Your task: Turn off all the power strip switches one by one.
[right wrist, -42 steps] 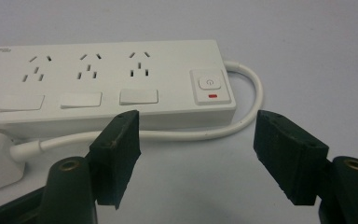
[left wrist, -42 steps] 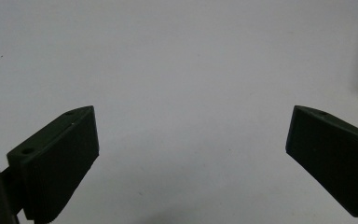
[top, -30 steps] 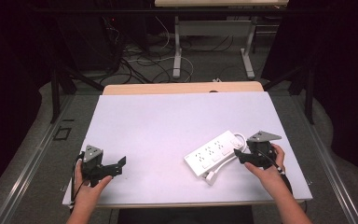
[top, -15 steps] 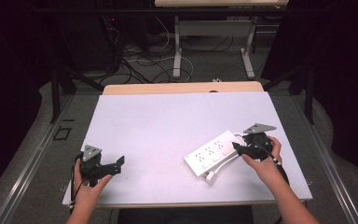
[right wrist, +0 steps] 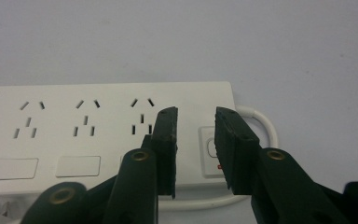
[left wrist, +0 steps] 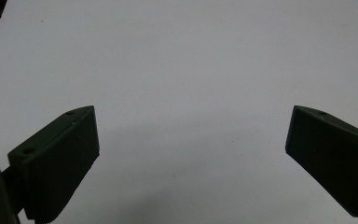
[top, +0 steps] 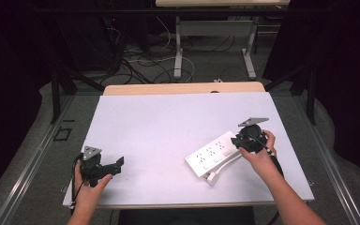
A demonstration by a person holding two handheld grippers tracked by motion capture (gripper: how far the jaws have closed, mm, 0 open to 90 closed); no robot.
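A white power strip [top: 210, 155] with three sockets lies slantwise on the right part of the white table [top: 168, 117]. Its white cable [top: 226, 166] curls along its near side. My right gripper [top: 240, 140] hovers at the strip's right end. In the right gripper view, the power strip [right wrist: 74, 130] lies crosswise and the right gripper [right wrist: 196, 112] has its jaws a narrow gap apart over the end by the switch [right wrist: 209, 148], gripping nothing. My left gripper [top: 118, 165] rests near the table's front left, and in its own view the left gripper [left wrist: 192, 112] is wide open over bare table.
A wooden table edge [top: 183, 88] shows behind the white top. Beyond it are desk legs [top: 179, 42] and tangled cables [top: 136, 61] on the floor. Metal floor rails [top: 37, 154] run along both sides.
My right gripper has moved left and a little farther away, onto the right end of the power strip. The left gripper has stayed where it was.
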